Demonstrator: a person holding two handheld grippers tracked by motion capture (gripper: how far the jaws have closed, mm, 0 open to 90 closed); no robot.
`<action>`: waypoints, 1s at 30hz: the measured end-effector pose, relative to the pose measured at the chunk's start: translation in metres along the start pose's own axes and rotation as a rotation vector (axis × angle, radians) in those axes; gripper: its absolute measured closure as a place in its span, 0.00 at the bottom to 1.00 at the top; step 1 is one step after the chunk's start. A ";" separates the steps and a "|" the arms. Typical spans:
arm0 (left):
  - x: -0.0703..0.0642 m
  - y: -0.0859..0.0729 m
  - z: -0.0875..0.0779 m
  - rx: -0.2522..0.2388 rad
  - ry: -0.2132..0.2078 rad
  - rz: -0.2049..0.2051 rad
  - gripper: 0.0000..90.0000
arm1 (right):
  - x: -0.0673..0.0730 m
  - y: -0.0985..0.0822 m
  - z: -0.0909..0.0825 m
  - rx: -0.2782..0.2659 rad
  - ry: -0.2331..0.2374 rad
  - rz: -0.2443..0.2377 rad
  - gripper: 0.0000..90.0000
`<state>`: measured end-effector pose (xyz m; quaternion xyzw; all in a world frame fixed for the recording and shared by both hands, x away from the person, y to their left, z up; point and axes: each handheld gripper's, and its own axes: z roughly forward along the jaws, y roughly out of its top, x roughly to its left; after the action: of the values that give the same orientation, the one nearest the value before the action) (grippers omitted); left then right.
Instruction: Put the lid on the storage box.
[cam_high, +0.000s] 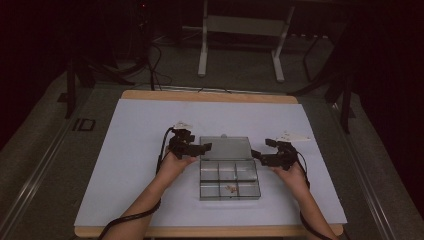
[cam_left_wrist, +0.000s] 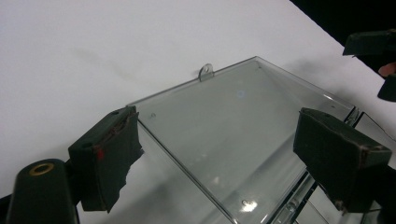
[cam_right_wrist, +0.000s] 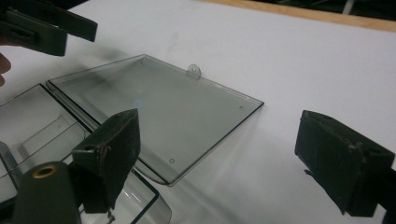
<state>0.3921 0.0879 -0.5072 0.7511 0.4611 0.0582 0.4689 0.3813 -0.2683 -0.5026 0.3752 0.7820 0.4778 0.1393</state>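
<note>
A clear plastic compartment box (cam_high: 230, 179) lies on the white sheet with its lid (cam_high: 225, 148) swung open flat behind it. Some small brownish bits (cam_high: 230, 188) sit in a front compartment. My left gripper (cam_high: 205, 147) is at the lid's left edge. In the left gripper view its jaws (cam_left_wrist: 219, 135) stand wide apart over the lid's (cam_left_wrist: 233, 112) corner, pads clear of it. My right gripper (cam_high: 256, 154) is at the box's right side near the hinge. In the right gripper view it (cam_right_wrist: 219, 149) is open around the lid's (cam_right_wrist: 163, 107) near corner.
A white sheet (cam_high: 135, 150) covers the wooden table (cam_high: 210, 96). A small hanging tab (cam_right_wrist: 194, 70) sticks out from the lid's far edge. Beyond the table stand white frame legs (cam_high: 202, 50) and loose cables on a dark floor.
</note>
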 end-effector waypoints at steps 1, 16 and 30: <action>0.000 -0.001 0.001 0.006 0.002 -0.005 0.17 | 0.000 0.000 0.002 0.008 -0.006 -0.007 0.16; 0.006 -0.013 0.016 0.109 -0.013 -0.119 0.24 | 0.005 0.002 0.016 0.046 0.005 -0.008 0.16; 0.006 -0.016 0.021 0.121 -0.103 -0.148 0.32 | 0.009 0.002 0.021 0.067 0.015 -0.012 0.17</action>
<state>0.3959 0.0808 -0.5333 0.7440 0.4932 -0.0432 0.4487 0.3886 -0.2475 -0.5100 0.3714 0.8007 0.4534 0.1239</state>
